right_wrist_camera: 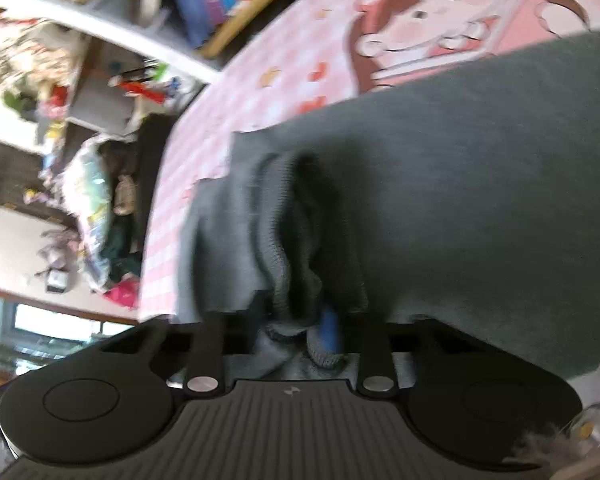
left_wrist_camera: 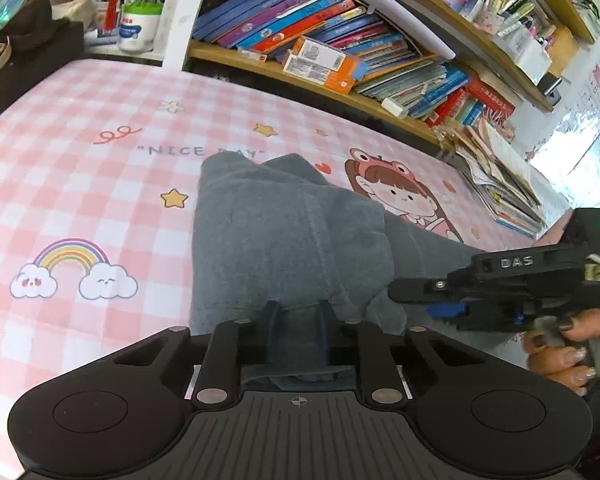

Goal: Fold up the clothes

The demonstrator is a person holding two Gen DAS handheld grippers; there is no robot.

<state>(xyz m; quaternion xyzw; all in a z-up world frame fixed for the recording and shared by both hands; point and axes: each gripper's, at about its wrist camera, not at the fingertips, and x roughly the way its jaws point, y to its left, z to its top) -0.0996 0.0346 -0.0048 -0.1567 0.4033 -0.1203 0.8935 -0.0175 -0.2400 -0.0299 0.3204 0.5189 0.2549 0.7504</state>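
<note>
With the left gripper [left_wrist_camera: 298, 320] and right gripper [right_wrist_camera: 300, 312] each clamped on the grey garment [left_wrist_camera: 284, 236], uneven pulling could slip 1 fold from the fingers.

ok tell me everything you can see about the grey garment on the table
The grey garment is soft, fleecy-looking knit, partly folded into a long bundle with layered flaps and a ribbed edge. It lies on the pink checked tablecloth, covering part of the cartoon girl print. The left gripper pinches its near edge, and the right gripper is shut on a bunched, ribbed fold. What kind of garment it is cannot be told.
</note>
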